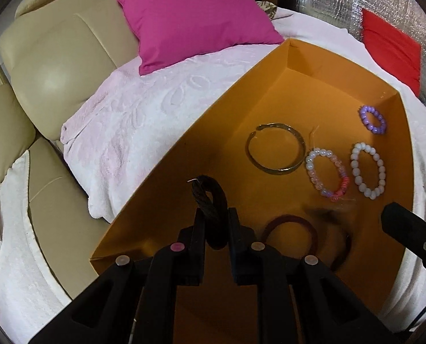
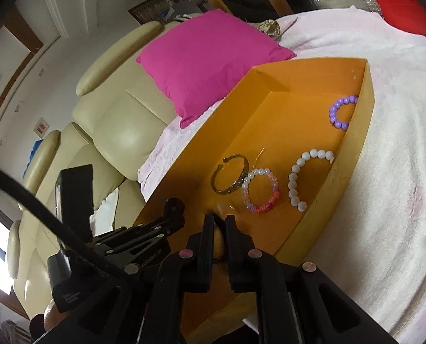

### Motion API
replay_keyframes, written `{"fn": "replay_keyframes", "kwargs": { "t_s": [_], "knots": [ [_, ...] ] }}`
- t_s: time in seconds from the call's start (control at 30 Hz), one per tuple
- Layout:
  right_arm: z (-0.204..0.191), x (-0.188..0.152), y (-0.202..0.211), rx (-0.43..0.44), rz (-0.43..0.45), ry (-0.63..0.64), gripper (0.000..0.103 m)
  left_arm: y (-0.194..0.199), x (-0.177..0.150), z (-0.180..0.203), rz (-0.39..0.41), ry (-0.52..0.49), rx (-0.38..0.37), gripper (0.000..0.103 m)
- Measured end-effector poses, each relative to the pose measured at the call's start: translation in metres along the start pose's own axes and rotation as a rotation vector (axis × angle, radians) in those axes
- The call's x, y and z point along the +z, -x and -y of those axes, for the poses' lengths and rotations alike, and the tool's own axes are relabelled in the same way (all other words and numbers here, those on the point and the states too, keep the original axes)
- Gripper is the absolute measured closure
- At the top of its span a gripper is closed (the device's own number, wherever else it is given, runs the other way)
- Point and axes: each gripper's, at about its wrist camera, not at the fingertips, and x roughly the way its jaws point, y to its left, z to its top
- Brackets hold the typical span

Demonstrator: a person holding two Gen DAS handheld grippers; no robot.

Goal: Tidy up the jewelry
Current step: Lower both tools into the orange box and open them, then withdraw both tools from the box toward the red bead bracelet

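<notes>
An orange box (image 1: pixel 201 132) lies on a white blanket. In it lie a gold bangle (image 1: pixel 276 149), a pink-and-white bead bracelet (image 1: pixel 327 173), a white bead bracelet (image 1: pixel 367 169), a purple bead bracelet (image 1: pixel 373 119) and dark red bangles (image 1: pixel 290 228). My left gripper (image 1: pixel 216 215) is shut on a dark braided bracelet (image 1: pixel 210 197), held above the box's near left part. My right gripper (image 2: pixel 219 223) is shut on a yellowish, mostly hidden object (image 2: pixel 219 243) over the box (image 2: pixel 364 132). The gold bangle (image 2: pixel 230 177) and bead bracelets (image 2: pixel 260 192) lie beyond it.
A magenta pillow (image 1: pixel 190 14) rests against a beige padded headboard (image 1: pixel 61 66) behind the box. A red cushion (image 1: pixel 390 46) leans on a silver foil wall at right. The left gripper's body (image 2: pixel 78 200) and a black cable show left in the right wrist view.
</notes>
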Motion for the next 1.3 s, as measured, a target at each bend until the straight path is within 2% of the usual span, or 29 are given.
{"fn": "replay_keyframes", "kwargs": {
  "t_s": [0.1,0.17,0.23,0.27,0.33,0.47,0.53,0.6,0.63,0.67,0.73,0.97,1.3],
  "knots": [
    [0.001,0.001,0.002,-0.009,0.002,0.005,0.092,0.0,0.001,0.0,0.002,0.003,0.025,0.084],
    [0.002,0.002,0.004,-0.005,0.013,-0.003,0.092,-0.001,0.0,0.002,-0.002,-0.005,0.034,0.077],
    [0.004,0.004,0.009,-0.008,0.026,-0.002,0.092,-0.001,0.0,0.006,-0.001,-0.024,0.055,0.063],
    [0.005,0.005,0.011,-0.01,0.032,-0.004,0.092,0.0,0.0,0.008,0.004,-0.036,0.068,0.06],
    [0.008,0.008,0.017,-0.012,0.046,-0.014,0.092,0.003,0.001,0.012,0.017,-0.053,0.095,0.047],
    [0.017,0.014,0.029,-0.019,0.075,-0.037,0.092,0.015,0.004,0.023,0.059,-0.087,0.128,0.044],
    [0.021,0.018,0.035,-0.026,0.086,-0.048,0.092,0.025,0.008,0.03,0.09,-0.106,0.148,0.039],
    [0.028,0.021,0.042,-0.029,0.095,-0.068,0.087,0.036,0.011,0.038,0.132,-0.125,0.17,0.033],
    [0.032,0.023,0.046,-0.032,0.1,-0.08,0.077,0.042,0.013,0.042,0.154,-0.132,0.182,0.029],
    [0.035,0.024,0.049,-0.036,0.105,-0.091,0.061,0.048,0.014,0.046,0.175,-0.136,0.191,0.028],
    [0.042,0.027,0.059,-0.038,0.134,-0.115,0.047,0.058,0.016,0.053,0.209,-0.14,0.201,0.028],
    [0.064,0.035,0.092,-0.058,0.206,-0.158,0.047,0.085,0.019,0.081,0.289,-0.183,0.207,0.027],
    [0.102,0.042,0.14,-0.094,0.284,-0.23,0.047,0.115,0.017,0.143,0.349,-0.282,0.146,0.027]
  ]
}}
